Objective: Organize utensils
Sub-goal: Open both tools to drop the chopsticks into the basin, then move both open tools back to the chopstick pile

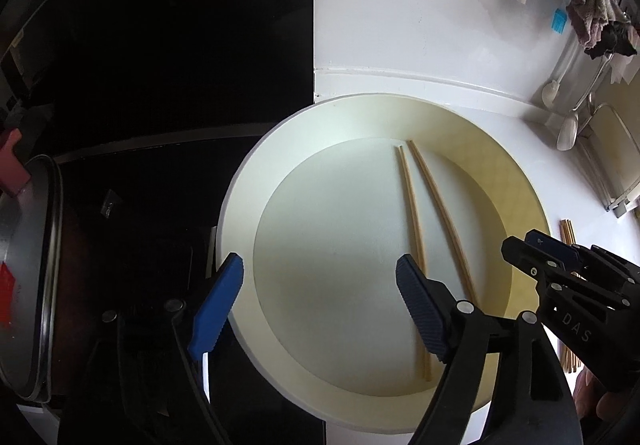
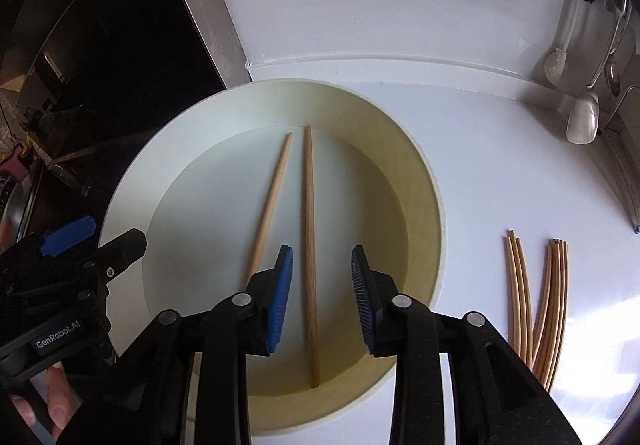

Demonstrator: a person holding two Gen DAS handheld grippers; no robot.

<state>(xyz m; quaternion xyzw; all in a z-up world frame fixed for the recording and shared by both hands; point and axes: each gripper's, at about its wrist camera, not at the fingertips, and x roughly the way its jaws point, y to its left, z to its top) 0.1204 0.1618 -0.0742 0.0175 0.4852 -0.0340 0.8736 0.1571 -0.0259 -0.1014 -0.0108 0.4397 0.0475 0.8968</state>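
The right claw (image 2: 322, 299) hung spread over the white plate (image 2: 132, 181), one chopstick (image 2: 310, 257) running lengthwise between its pads, untouched; its mate (image 2: 269, 205) lay just leftward. The left claw (image 1: 320, 309), spread wide, held nothing. More chopsticks (image 2: 538, 305) lay on the table (image 2: 500, 173).

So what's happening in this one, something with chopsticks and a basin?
A person holds a gripper in each hand over a round white basin on a white counter. Two chopsticks lie loose in the basin. The right gripper is open, one chopstick running between its pads untouched. The left gripper is open wide and empty. More chopsticks lie in a pile on the counter to the right of the basin.
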